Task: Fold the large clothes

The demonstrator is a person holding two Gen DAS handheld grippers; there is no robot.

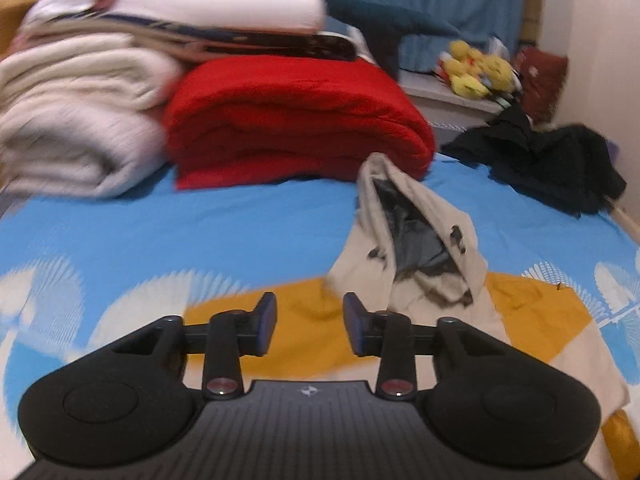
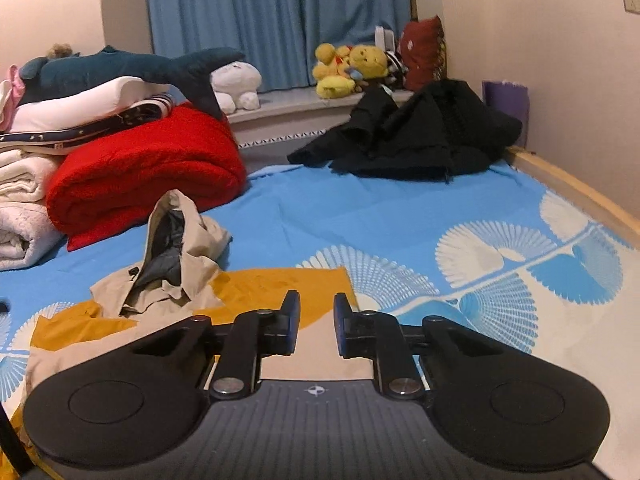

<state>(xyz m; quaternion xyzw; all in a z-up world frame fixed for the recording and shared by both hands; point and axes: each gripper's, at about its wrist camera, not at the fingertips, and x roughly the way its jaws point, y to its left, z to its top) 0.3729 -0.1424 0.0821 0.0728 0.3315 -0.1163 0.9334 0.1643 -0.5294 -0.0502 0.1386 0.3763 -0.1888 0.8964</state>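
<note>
A beige and mustard-yellow hooded jacket (image 1: pixel 420 248) lies on the blue bed sheet (image 1: pixel 200 232), its hood with grey lining standing up. It also shows in the right wrist view (image 2: pixel 176 256). My left gripper (image 1: pixel 310 326) is open and empty, hovering over the jacket's yellow part, left of the hood. My right gripper (image 2: pixel 316 328) is open and empty above the jacket's beige and yellow edge, right of the hood.
A folded red blanket (image 1: pixel 296 128), white blankets (image 1: pixel 76 120) and stacked bedding stand at the back left. A crumpled black garment (image 2: pixel 416 136) lies at the back right. Plush toys (image 2: pixel 348 68) sit on the window ledge. The bed's wooden edge (image 2: pixel 576 192) runs along the right.
</note>
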